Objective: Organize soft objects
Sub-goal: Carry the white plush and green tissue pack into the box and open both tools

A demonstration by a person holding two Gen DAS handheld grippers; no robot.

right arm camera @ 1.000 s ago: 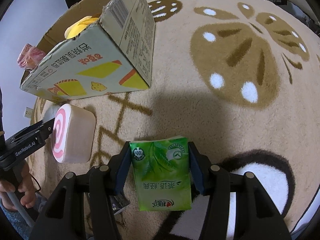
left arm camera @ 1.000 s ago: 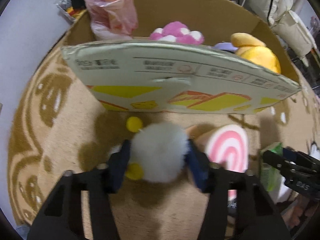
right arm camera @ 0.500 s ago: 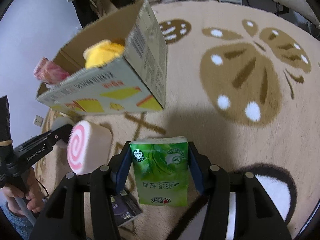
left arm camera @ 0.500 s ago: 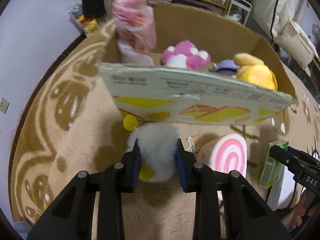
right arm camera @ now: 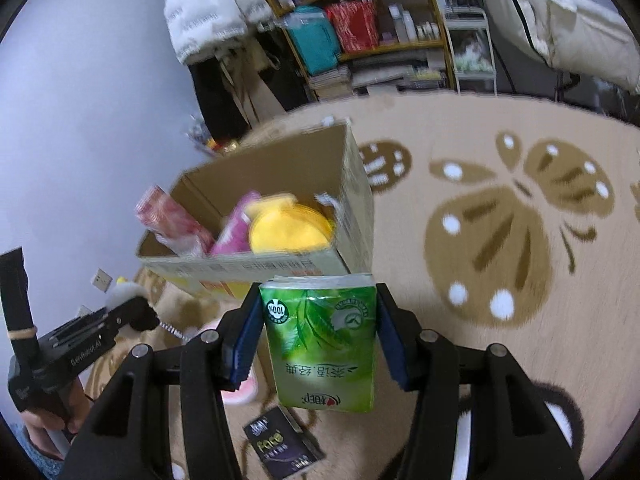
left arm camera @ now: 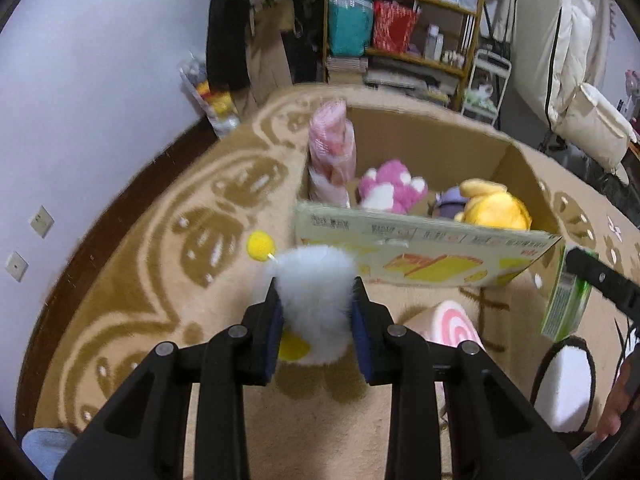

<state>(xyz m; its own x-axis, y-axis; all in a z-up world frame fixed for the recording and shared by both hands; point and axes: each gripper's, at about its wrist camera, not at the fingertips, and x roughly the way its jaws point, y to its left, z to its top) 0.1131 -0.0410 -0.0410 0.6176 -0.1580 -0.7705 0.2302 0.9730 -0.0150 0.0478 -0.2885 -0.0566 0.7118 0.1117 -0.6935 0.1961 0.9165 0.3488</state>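
Note:
My left gripper [left arm camera: 316, 312] is shut on a white fluffy plush toy [left arm camera: 316, 296] with yellow pom-poms, held above the rug in front of the cardboard box [left arm camera: 424, 248]. My right gripper [right arm camera: 316, 328] is shut on a green tissue pack [right arm camera: 320, 336], also lifted off the rug; the pack [left arm camera: 564, 304] shows at the right of the left wrist view. The open box [right arm camera: 352, 208] holds a pink wrapped roll [left arm camera: 332, 160], a pink-and-white plush [left arm camera: 388, 192] and a yellow plush [left arm camera: 496, 208]. In the right wrist view the left gripper [right arm camera: 132, 312] appears at the lower left.
A pink-swirl roll cushion [left arm camera: 448, 324] lies on the beige patterned rug [right arm camera: 500, 220] below the box. A dark small packet [right arm camera: 284, 448] lies on the rug near me. Shelves [left arm camera: 400, 32] and bedding stand at the back; the wall [left arm camera: 100, 80] is on the left.
Both grippers have risen off the rug with their loads and tilted up, so the room behind the box shows. The left jaws squeezed tighter on the white plush.

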